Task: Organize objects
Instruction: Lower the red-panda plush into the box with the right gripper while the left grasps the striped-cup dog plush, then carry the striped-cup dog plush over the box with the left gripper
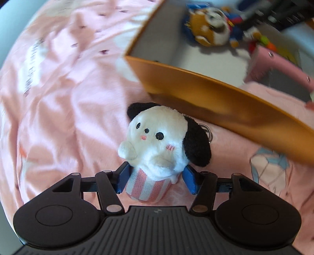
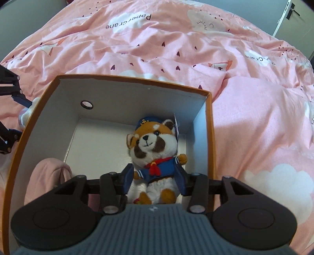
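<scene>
My left gripper [image 1: 156, 177] is shut on a small white plush dog with black ears [image 1: 162, 137], gripping its pink-striped base, just outside the near wall of an orange box [image 1: 215, 94]. My right gripper [image 2: 155, 179] is inside the orange box [image 2: 210, 137], its fingers on both sides of a red panda plush in a blue sailor outfit [image 2: 155, 149]. The panda plush also shows in the left wrist view [image 1: 212, 25]. Whether the panda rests on the box floor or hangs in the grip is unclear.
The box lies on a bed with a pink patterned duvet [image 2: 196, 49]. A pink soft item [image 2: 49, 176] lies in the box's near left corner. The left gripper's arm [image 2: 11, 92] shows at the box's left side. A door [image 2: 292, 15] is far right.
</scene>
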